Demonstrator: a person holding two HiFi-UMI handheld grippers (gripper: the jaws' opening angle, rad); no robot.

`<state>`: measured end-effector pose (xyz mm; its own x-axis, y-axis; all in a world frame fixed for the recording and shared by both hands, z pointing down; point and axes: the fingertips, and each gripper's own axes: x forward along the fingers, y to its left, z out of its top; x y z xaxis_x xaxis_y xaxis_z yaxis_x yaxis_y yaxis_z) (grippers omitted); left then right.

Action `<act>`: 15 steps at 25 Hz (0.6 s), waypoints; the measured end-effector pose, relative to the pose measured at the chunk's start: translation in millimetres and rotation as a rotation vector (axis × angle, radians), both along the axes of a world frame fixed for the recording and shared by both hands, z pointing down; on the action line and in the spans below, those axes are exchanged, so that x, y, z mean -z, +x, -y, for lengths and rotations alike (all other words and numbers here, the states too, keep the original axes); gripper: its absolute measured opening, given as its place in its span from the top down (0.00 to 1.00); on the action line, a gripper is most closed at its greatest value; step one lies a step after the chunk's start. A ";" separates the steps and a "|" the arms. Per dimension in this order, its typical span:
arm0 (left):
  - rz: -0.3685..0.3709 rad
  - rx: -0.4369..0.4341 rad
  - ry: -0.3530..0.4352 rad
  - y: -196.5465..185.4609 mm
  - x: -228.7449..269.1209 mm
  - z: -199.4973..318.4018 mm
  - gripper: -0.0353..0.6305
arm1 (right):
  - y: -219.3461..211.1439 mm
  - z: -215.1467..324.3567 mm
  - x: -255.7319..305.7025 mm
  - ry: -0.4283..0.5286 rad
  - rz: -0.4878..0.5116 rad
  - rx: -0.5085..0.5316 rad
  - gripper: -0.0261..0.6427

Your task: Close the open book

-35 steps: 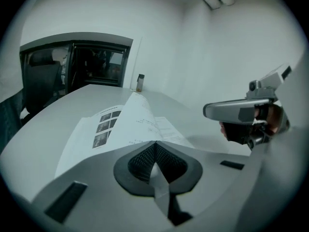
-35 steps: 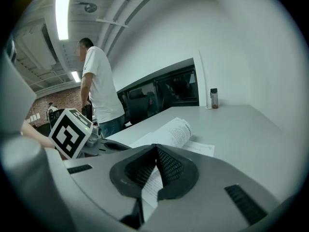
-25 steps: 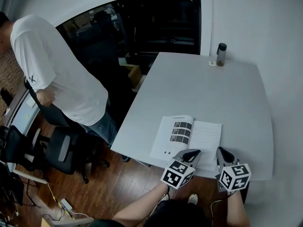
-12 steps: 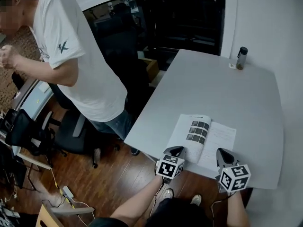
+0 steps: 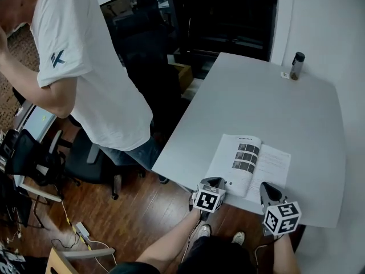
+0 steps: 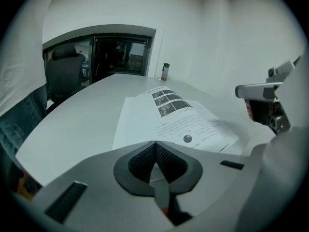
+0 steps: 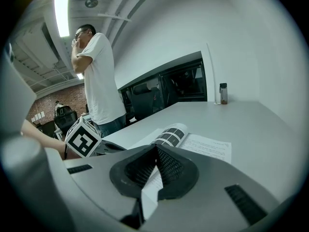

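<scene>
The open book (image 5: 248, 163) lies flat near the front edge of the grey table (image 5: 268, 101), with photo panels on its left page (image 6: 169, 103) and text on its right page (image 7: 207, 146). My left gripper (image 5: 219, 181) is shut and empty, its tips (image 6: 155, 144) low at the book's near left corner. My right gripper (image 5: 265, 187) is also shut with nothing in it, pointing over the near edge of the right page (image 7: 155, 149). The left gripper's marker cube (image 7: 83, 138) shows beside it.
A dark bottle (image 5: 296, 65) stands at the table's far right corner. A person in a white T-shirt (image 5: 85, 67) stands left of the table, beside office chairs (image 5: 34, 164) on the wood floor. A white wall runs along the table's right side.
My left gripper has moved left and down, off the book's middle to its near left corner. The right gripper shifted slightly. The standing person has stepped closer and raised an arm.
</scene>
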<state>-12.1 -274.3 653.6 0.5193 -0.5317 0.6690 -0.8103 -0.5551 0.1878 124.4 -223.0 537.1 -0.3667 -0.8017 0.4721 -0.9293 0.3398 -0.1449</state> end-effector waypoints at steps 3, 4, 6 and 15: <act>-0.020 -0.026 0.007 12.1 5.7 -3.9 0.94 | 4.3 -2.2 -2.6 -0.006 0.002 -0.011 0.95; -0.023 -0.037 0.010 16.5 7.8 -5.5 0.94 | 5.2 -2.8 -3.2 -0.007 0.003 -0.014 0.95; -0.027 -0.055 0.013 25.1 10.7 -8.7 0.94 | 6.3 -3.3 -3.6 -0.007 0.006 -0.015 0.95; -0.053 -0.077 0.008 46.4 13.3 -14.9 0.94 | -5.9 -6.5 -4.0 -0.021 0.025 0.064 0.95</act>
<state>34.3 -259.4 640.3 0.5935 -0.4938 0.6355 -0.7542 -0.6169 0.2249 118.6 -216.5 541.0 -0.4285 -0.7664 0.4786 -0.9019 0.3947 -0.1754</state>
